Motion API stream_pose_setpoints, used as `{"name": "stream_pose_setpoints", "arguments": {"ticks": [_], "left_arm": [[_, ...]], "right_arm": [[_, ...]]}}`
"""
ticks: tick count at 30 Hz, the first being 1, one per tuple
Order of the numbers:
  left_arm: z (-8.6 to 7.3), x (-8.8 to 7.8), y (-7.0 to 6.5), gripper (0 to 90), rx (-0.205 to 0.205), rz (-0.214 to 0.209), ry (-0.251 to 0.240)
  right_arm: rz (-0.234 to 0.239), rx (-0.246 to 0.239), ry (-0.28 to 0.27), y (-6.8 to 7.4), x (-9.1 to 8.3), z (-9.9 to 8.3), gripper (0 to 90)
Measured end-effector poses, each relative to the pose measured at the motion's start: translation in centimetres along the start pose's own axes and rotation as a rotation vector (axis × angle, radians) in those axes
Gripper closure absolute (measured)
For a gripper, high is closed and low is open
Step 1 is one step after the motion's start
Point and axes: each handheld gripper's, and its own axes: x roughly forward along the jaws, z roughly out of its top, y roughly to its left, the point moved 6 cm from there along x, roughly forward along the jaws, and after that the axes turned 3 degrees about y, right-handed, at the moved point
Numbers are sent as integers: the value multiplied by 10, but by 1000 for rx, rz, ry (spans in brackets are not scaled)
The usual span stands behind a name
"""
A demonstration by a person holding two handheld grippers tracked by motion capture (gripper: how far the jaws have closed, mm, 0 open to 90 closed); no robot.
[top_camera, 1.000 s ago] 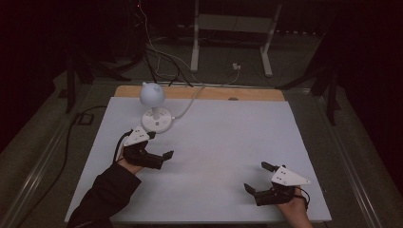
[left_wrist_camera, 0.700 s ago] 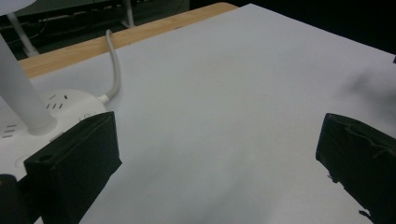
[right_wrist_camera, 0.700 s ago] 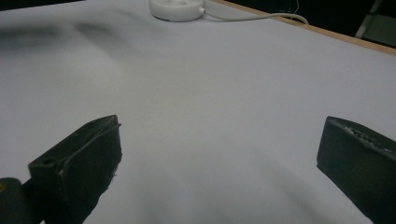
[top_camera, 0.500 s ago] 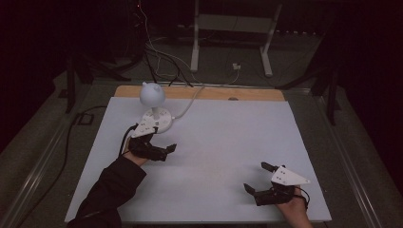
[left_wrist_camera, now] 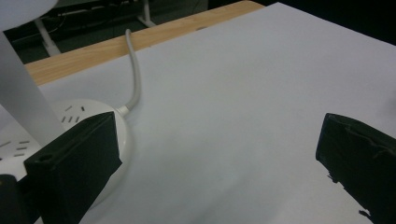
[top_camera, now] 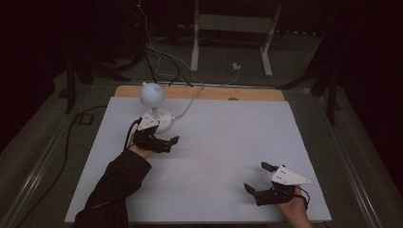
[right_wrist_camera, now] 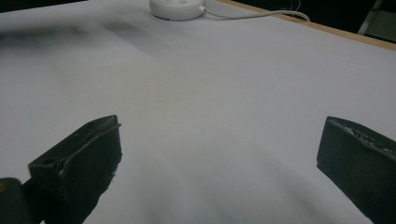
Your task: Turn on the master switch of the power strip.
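A white desk lamp with a round head [top_camera: 152, 95] stands on a round base [top_camera: 160, 119] at the back left of the white table [top_camera: 228, 137]. My left gripper [top_camera: 168, 144] is open right beside the base, nothing between its jaws. In the left gripper view the base [left_wrist_camera: 86, 114] and stem [left_wrist_camera: 18, 93] lie just behind the left jaw, and the gripper [left_wrist_camera: 215, 163] spans bare table. My right gripper [top_camera: 255, 177] stands open and empty near the front right edge. The right gripper view shows it [right_wrist_camera: 215, 158] over bare table, the base [right_wrist_camera: 177, 8] far off.
The lamp's grey cable [left_wrist_camera: 134, 79] runs from the base over the wooden back edge [top_camera: 199, 92] of the table. Behind the table a metal stand [top_camera: 228, 28] and loose cables [top_camera: 157, 61] lie on the dark floor.
My left gripper has moved forward and up to the lamp base, still open. The right gripper has stayed where it was.
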Motion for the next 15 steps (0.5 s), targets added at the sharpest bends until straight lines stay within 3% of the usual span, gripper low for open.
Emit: {"name": "stream_pose_setpoints", "arguments": {"ticks": [2,3,6,9,15], "left_arm": [[1,1,2,1,-9,5,-7],[1,2,5,1,-16,30,-6],[2,3,8,1,-42,24,-9],[3,6,12,1,-45,49,1],[3,11,14,2,-48,50,25]], "right_arm": [[0,0,0,0,0,0,0],[1,0,0,0,0,0,0],[3,2,2,0,0,-1,0],[5,3,1,0,0,0,0],[8,6,2,0,0,-1,0]]}}
